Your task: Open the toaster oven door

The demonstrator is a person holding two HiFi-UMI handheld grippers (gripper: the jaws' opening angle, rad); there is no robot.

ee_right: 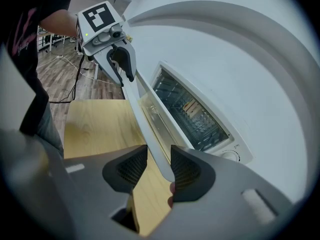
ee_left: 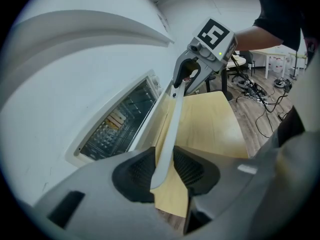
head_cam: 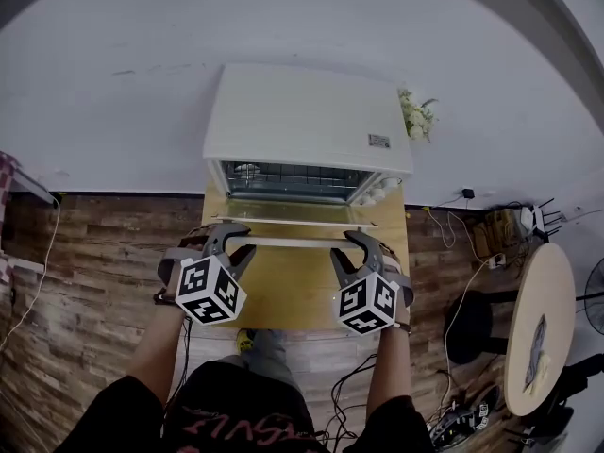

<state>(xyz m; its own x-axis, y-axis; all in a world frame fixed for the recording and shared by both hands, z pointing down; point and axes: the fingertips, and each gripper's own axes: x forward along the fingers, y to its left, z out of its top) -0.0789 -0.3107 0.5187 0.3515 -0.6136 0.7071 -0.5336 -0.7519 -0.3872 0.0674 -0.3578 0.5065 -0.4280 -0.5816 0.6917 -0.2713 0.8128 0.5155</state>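
Observation:
The white toaster oven (head_cam: 302, 121) stands at the back of a small wooden table (head_cam: 293, 295). Its glass door (head_cam: 294, 212) hangs down nearly flat, and the wire rack inside (ee_left: 120, 124) shows. The pale handle bar (head_cam: 293, 243) runs along the door's front edge. My left gripper (head_cam: 236, 239) is shut on the bar's left end, which sits between the pads (ee_left: 164, 169). My right gripper (head_cam: 357, 243) is shut on the bar's right end (ee_right: 159, 166). Each gripper view shows the handle (ee_left: 172, 119) (ee_right: 145, 119) running away to the other gripper (ee_left: 187, 76) (ee_right: 122, 66).
A small potted plant (head_cam: 417, 116) sits beside the oven's right rear corner. To the right on the wood floor are a dark stool (head_cam: 472, 327), a round table (head_cam: 538, 338) and loose cables (head_cam: 462, 413). A white wall rises behind the oven.

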